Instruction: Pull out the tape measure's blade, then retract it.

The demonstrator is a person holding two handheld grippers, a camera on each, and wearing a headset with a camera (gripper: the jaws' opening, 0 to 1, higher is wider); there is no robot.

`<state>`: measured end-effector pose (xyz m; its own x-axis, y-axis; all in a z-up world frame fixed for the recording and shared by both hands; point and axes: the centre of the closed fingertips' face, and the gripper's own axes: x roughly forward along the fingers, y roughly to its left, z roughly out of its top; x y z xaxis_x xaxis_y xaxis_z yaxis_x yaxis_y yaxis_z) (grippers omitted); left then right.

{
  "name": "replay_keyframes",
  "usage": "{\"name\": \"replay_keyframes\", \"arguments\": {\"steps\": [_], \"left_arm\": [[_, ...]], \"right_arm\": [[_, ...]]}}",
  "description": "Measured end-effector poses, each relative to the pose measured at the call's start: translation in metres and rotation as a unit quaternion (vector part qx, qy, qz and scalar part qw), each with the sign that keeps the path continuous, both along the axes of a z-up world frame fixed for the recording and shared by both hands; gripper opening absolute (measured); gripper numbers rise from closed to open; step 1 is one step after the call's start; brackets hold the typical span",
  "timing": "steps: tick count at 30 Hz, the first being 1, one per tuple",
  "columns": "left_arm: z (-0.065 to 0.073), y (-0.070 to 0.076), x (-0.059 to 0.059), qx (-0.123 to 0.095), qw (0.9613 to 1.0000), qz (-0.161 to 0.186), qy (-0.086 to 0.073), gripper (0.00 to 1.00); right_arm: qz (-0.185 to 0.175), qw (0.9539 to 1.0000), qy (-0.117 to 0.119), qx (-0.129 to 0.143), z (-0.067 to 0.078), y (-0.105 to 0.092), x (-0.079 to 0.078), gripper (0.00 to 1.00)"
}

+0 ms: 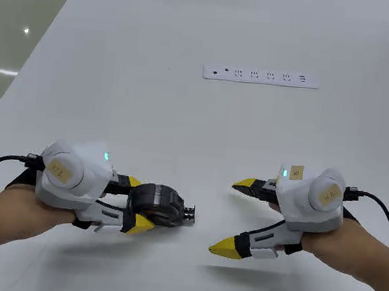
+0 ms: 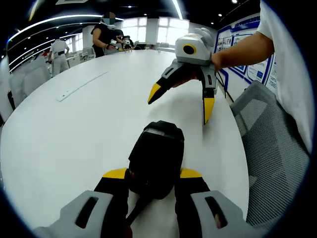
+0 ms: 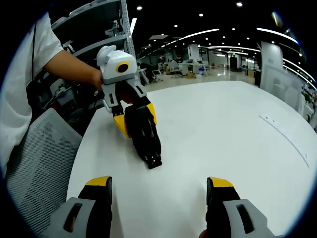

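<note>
Hiding sides of tape measure [image 1: 166, 202]: left gripper [image 1: 138, 202].

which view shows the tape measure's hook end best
The right gripper view: the tape measure points its hook end toward that camera, unblocked. The head view shows it small, side-on, past the left gripper. The left gripper view shows the tape measure from behind, clamped between that gripper's jaws.

left tongs [image 3: 136, 119] around tape measure [image 3: 145, 138]
</note>
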<state>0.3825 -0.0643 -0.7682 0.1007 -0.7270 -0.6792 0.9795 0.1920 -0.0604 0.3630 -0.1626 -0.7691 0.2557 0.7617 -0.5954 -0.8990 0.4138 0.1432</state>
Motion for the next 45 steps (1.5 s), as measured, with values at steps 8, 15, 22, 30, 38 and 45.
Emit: {"name": "replay_keyframes", "arguments": {"steps": [8, 15, 22, 30, 38, 45], "left_arm": [[-0.001, 0.001, 0.001, 0.009, 0.9999, -0.006, -0.001, 0.30], [-0.001, 0.001, 0.001, 0.015, 0.9999, -0.008, 0.001, 0.29], [-0.001, 0.001, 0.000, 0.020, 0.9997, -0.010, 0.000, 0.29], [-0.001, 0.001, 0.000, 0.021, 0.9997, -0.009, 0.002, 0.29], [-0.002, 0.001, 0.000, 0.020, 0.9997, -0.009, 0.004, 0.29], [-0.002, 0.000, 0.000, 0.020, 0.9997, -0.010, 0.004, 0.29]], "right_arm": [[0.020, 0.9997, -0.011, -0.005, -0.004, 0.010, 0.003, 0.71], [0.040, 0.9987, -0.028, -0.009, -0.007, 0.017, 0.007, 0.56], [0.067, 0.9965, -0.050, -0.009, -0.009, 0.031, 0.010, 0.43], [0.088, 0.9944, -0.057, -0.008, -0.015, 0.043, 0.012, 0.29], [0.107, 0.9925, -0.059, -0.007, -0.020, 0.049, 0.010, 0.21], [0.119, 0.9908, -0.065, -0.012, -0.022, 0.051, 0.009, 0.15]]}}
